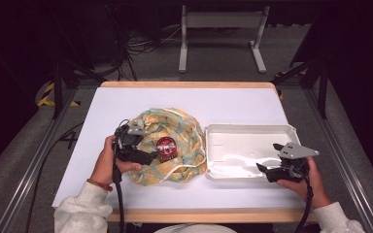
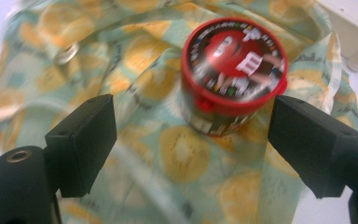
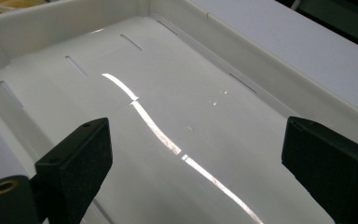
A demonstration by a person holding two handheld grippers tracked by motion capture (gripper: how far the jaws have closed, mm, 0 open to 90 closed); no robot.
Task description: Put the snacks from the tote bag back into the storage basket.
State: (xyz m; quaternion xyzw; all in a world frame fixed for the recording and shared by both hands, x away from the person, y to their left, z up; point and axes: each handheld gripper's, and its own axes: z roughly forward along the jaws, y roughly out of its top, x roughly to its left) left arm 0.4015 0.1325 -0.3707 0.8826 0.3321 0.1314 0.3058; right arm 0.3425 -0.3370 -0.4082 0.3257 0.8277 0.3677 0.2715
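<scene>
candy tin [image 2: 234, 74] blurred, cloth [image 2: 121, 60] blurred

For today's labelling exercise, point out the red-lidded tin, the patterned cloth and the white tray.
Red-lidded tin [image 2: 235, 58]: left gripper view, on its lid.
Patterned cloth [image 1: 182, 127]: high view, on its upper folds.
White tray [image 1: 250, 128]: high view, on its far rim.

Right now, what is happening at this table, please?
A person holds a gripper in each hand. The left gripper points at a red-lidded candy tin that stands on a crumpled lemon-print cloth bag; its jaws stand apart and do not touch the tin. The right gripper is open over the near edge of an empty white tray beside the bag.
</scene>
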